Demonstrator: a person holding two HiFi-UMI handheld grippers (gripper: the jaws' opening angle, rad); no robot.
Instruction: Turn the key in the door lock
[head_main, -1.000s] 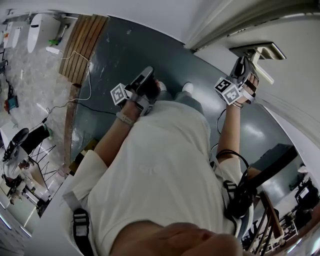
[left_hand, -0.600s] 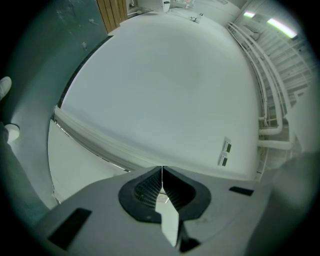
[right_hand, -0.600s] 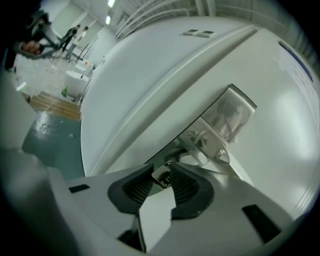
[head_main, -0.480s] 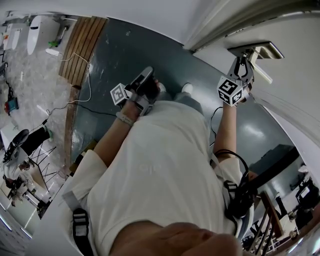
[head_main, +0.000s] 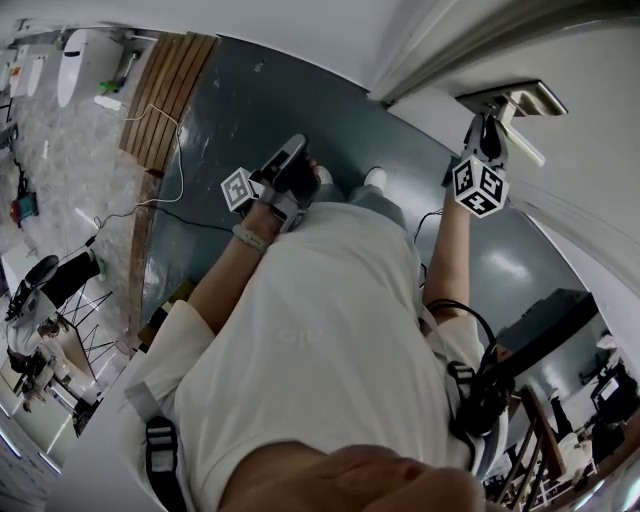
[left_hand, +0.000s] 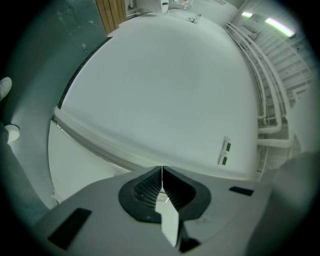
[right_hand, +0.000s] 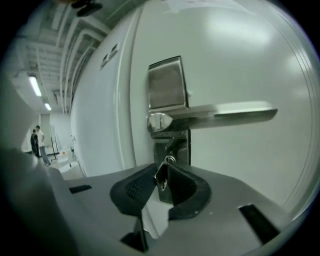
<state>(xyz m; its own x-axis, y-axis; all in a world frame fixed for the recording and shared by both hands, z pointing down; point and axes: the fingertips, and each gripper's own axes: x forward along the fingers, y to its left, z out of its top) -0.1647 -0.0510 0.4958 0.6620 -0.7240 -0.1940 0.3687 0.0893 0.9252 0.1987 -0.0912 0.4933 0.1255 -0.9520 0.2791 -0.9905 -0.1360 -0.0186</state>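
Silver key between just-closed right tongs, unseen from head view

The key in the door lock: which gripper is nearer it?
Right. The right gripper has just closed on the key; the left gripper hangs well aside, shut, empty.

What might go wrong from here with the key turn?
The right tool has just been closing its jaws on the small silver key, which sits near the pad tips, so it may slip under twist. The brushed metal lever handle hangs just above; a wrist roll might bump the tool into it.
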